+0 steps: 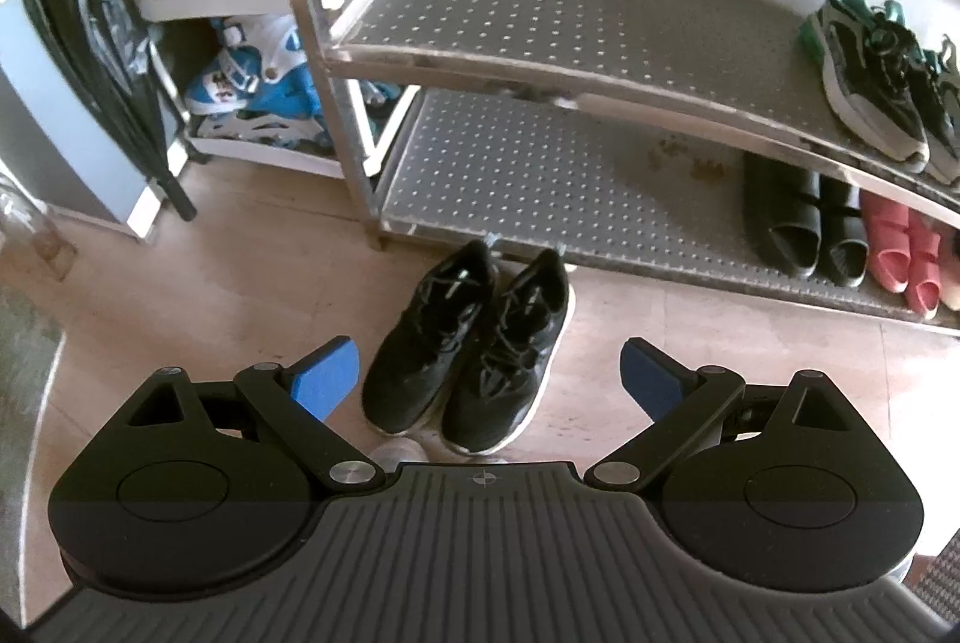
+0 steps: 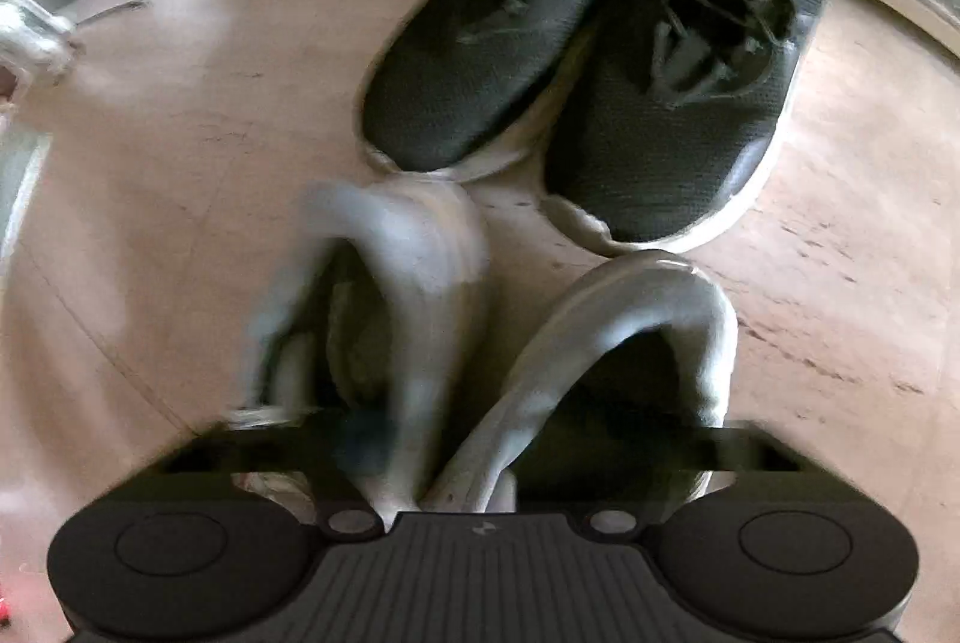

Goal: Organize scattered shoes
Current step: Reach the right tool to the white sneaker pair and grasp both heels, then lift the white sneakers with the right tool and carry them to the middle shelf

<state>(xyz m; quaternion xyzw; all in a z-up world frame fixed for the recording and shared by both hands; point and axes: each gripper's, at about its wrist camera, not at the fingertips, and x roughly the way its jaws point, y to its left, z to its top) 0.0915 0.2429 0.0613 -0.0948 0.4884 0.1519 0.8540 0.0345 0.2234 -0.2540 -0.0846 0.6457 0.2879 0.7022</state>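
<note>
Right wrist view: pair of pale grey shoes (image 2: 420, 319) on the floor, heels toward the camera, toes touching a black mesh pair (image 2: 594, 61) before the rack. Soft padded collars, light, rubbery soles; best pinched at adjoining inner collars. Right tongs (image 2: 456, 469) narrow, seemingly nipping those collars (blurred, pads hidden). Left tongs (image 1: 489, 379) wide, empty. Perforated metal shelf (image 1: 540, 175) beyond, bare at left.

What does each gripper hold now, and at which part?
Left gripper: nothing, jaws open. Right gripper: it seems to pinch the pair of white shoes by their inner collars, pressed together; blurred.
</note>
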